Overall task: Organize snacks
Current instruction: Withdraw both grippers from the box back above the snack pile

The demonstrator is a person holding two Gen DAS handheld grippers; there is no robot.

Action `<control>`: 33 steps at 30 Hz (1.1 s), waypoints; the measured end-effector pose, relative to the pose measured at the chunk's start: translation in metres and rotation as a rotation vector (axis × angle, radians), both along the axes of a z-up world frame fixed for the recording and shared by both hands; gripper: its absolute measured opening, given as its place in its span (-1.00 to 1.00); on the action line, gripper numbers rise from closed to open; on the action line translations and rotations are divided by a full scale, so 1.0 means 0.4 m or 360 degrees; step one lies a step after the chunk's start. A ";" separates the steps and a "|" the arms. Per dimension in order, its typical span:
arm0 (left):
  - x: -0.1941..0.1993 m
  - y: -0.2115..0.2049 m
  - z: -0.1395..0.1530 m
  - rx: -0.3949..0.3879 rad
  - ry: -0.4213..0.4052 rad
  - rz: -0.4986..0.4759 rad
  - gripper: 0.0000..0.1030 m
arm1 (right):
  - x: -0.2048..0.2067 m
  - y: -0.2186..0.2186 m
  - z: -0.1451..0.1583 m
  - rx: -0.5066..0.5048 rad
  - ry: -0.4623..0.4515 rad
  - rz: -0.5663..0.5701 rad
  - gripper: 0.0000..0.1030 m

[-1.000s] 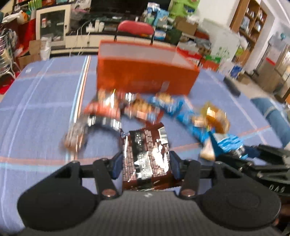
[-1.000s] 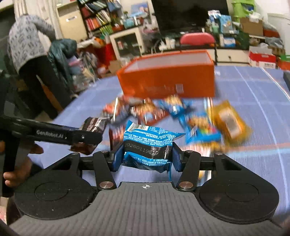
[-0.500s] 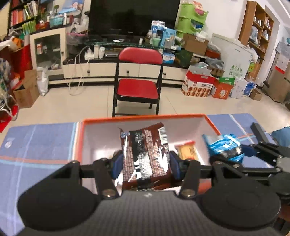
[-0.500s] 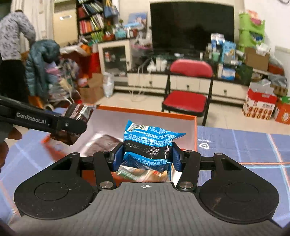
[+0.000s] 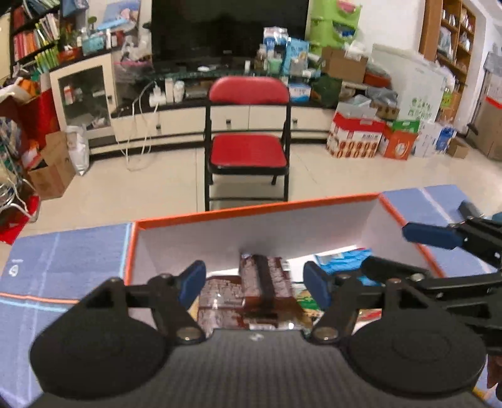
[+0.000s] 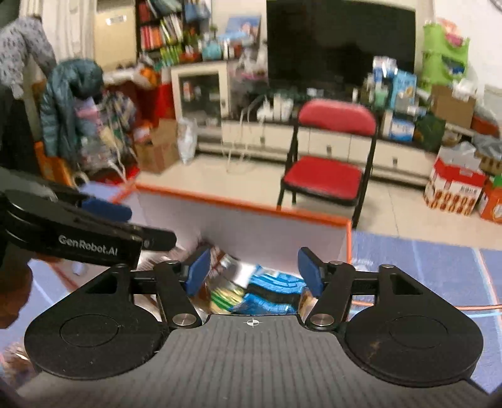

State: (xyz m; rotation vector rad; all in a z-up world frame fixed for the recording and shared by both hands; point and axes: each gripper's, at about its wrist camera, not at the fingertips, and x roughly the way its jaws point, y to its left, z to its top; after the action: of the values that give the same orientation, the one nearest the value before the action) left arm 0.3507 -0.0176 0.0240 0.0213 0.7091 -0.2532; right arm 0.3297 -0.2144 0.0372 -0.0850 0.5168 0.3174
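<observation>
Orange-rimmed box with white inner walls, set on a blue cloth with pale and orange stripes; both grippers poised over its open top. Left gripper with jaws just opened, blue pads standing apart and clear of the brown foil snack packet, which sits below and between them inside the box, touched by neither pad. Second brown packet just beside it, lower left. Blue snack packet visible further right on the box floor, partly behind the right gripper reaching in from that side.

From the right wrist view: right gripper likewise just opened, pads apart, nothing clamped. Blue snack packet lying beneath the gap in the box, blurred, among other wrappers of green and silver not told apart further. Left gripper entering from the left edge, black body lettered in white, one blue pad showing. Part of a hand at lower left behind it.

Beyond the box: red folding chair on a tiled floor, dark television on a low white cabinet.
</observation>
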 end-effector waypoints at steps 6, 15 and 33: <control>-0.215 0.008 0.064 -0.0042 -0.0073 0.0018 0.40 | -0.259 -0.014 0.065 0.0084 -0.0142 -0.0004 0.57; -0.534 -0.054 0.007 0.0135 -0.0035 0.0118 0.47 | -0.544 -0.090 -0.042 0.0272 0.0040 -0.0046 0.75; -0.663 -0.139 -0.041 0.0183 -0.0016 0.0128 0.51 | -0.641 -0.263 -0.085 0.0322 -0.0007 -0.0184 0.76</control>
State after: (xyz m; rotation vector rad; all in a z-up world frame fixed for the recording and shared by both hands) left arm 0.0853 -0.0733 0.0076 0.1032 0.7125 -0.1351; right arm 0.0734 -0.3194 0.0032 0.1401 0.4804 0.2550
